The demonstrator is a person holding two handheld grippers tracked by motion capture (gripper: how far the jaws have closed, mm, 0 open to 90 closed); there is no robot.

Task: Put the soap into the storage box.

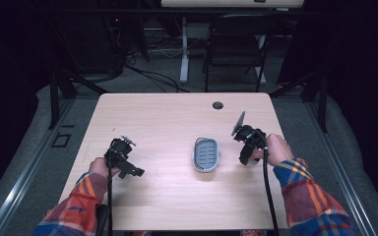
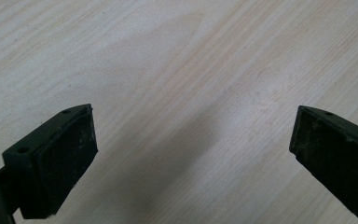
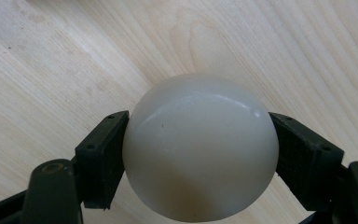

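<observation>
between right gripper (image 3: 199,149) fingers (image 3: 103,156), white ball (image 3: 200,147)

A dark room holds a black chair (image 1: 236,46) beyond the pale wooden table (image 1: 177,113).

My desk (image 1: 177,118) is brightly lit from above, its surroundings dark; soft shadows fall under my jaws, and glare streaks the ball (image 3: 200,147).

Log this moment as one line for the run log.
left gripper: open, over bare table | right gripper: shut on white ball | grey oval dish: between grippers, untouched
</observation>
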